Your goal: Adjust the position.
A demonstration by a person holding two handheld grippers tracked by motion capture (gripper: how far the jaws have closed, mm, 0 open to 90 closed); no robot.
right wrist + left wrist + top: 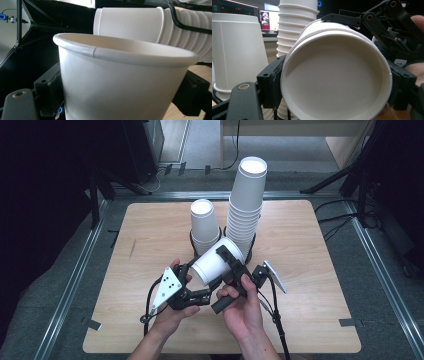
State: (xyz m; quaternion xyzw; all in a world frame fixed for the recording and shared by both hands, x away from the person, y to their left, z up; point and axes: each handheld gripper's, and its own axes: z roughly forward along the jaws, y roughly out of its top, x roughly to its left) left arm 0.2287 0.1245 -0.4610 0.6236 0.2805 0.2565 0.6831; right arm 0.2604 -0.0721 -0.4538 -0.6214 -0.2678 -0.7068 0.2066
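A white paper cup [212, 262] lies on its side in the air above the front middle of the wooden table [150, 325]. My left gripper [195, 280] is at the cup's open mouth; in the left gripper view the cup [332, 82] faces the camera and both jaws rest against its rim. My right gripper [227, 265] is shut across the cup's body from the right. In the right gripper view the cup [120, 85] sits between the two jaws, which press on its wall.
A tall stack of upturned paper cups [247, 210] and a short stack [204, 227] stand in black ring holders just behind the held cup. Bare wood lies to the left and right. Black stands and cables run around the table.
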